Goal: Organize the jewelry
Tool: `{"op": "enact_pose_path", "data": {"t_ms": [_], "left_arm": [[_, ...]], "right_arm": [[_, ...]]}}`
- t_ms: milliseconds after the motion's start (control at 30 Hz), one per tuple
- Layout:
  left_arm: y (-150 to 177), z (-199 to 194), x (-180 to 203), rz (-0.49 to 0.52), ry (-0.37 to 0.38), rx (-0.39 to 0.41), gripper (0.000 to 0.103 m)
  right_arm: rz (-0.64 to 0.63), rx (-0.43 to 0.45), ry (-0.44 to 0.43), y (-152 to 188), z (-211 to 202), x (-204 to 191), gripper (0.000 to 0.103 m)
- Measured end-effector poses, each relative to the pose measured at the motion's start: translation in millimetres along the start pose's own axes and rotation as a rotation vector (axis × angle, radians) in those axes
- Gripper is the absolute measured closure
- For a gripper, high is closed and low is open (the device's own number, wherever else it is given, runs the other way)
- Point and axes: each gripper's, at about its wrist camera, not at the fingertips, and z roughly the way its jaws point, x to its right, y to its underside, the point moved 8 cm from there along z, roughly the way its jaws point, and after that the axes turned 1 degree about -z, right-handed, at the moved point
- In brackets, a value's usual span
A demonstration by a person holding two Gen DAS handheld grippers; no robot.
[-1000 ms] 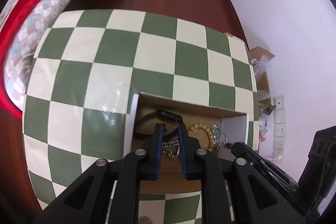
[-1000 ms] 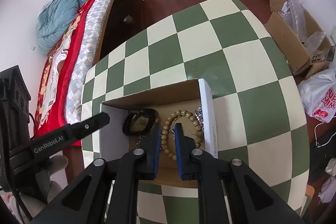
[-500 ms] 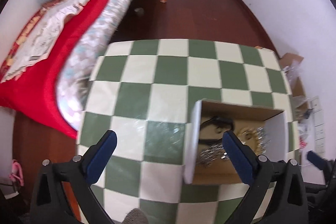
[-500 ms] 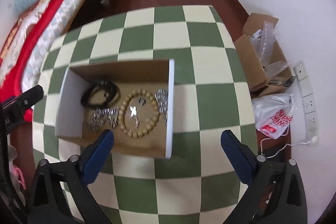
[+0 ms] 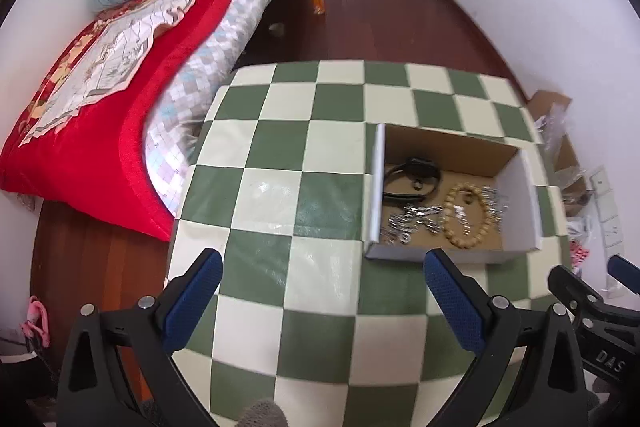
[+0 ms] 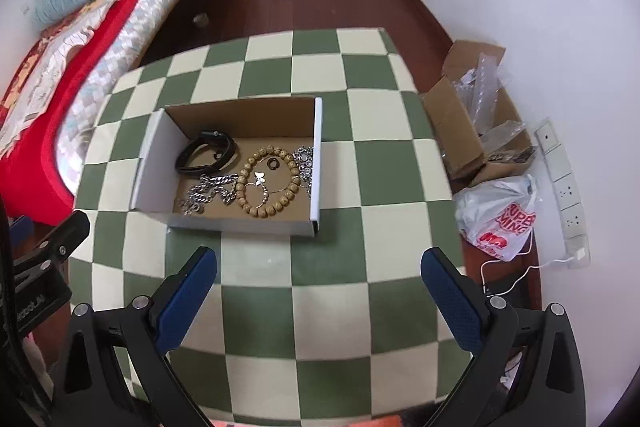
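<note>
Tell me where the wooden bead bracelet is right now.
The wooden bead bracelet lies flat in the cardboard box, right of centre in the right wrist view, between the silver chain and the box's right wall, with the black band further left.

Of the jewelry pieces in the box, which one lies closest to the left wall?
The black band. It lies at the box's back left, while the silver chain sits nearer the front and the wooden bead bracelet toward the right.

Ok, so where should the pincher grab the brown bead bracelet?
Probably from straight above, pinching across the near arc of the wooden bead bracelet. It lies flat in the cardboard box, whose walls block sideways approaches; the far arc crowds the silver chain and butterfly pendant.
</note>
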Motion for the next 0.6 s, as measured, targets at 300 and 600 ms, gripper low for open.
{"op": "enact_pose_path", "data": {"t_ms": [300, 600], "left_arm": [[16, -86, 2, -0.004, 0.049, 0.111, 0.001], [23, -176, 2, 0.011, 0.101, 0.217, 0.001]], "right_arm": [[-0.002, 0.154, -0.01, 19, -99, 10, 0.0], [-0.019, 0.275, -0.033, 38, -194, 8, 0.0]]}}
